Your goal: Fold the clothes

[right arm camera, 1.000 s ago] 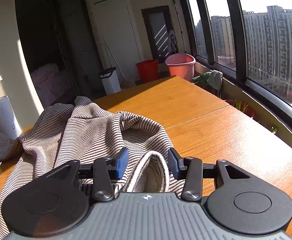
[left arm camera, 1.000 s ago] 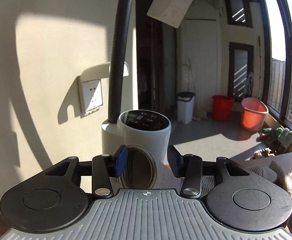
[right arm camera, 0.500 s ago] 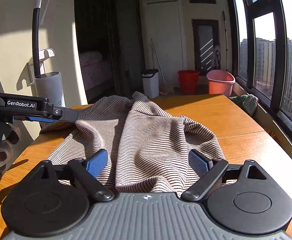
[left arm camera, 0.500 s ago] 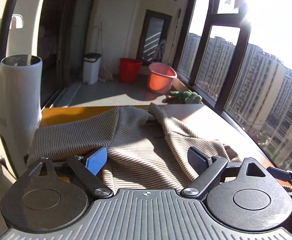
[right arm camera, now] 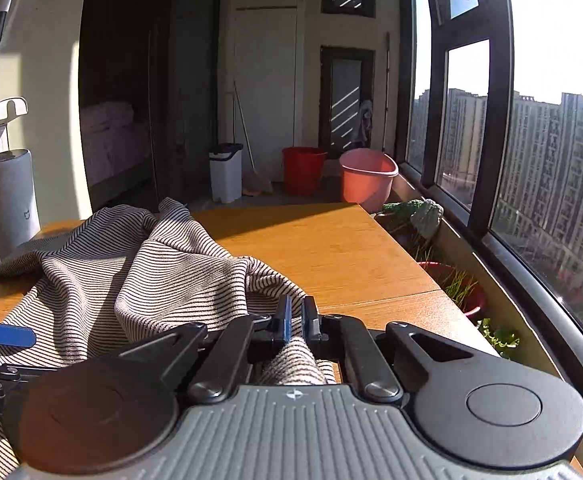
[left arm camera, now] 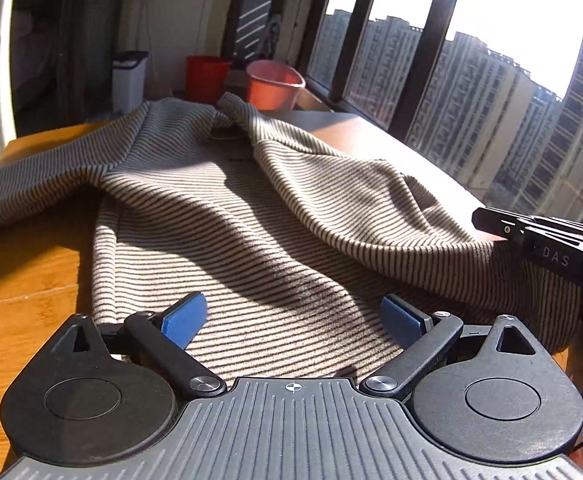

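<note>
We've got the right gripper (right arm camera: 296,316) pinching the striped shirt's (left arm camera: 251,216) near edge at six o'clock on the wooden table (right arm camera: 331,248), left gripper (left arm camera: 293,316) spread wide above it, so a one-sided tug could bunch the cloth.

Bare table (right arm camera: 323,248) beyond shirt (right arm camera: 139,280)
</note>
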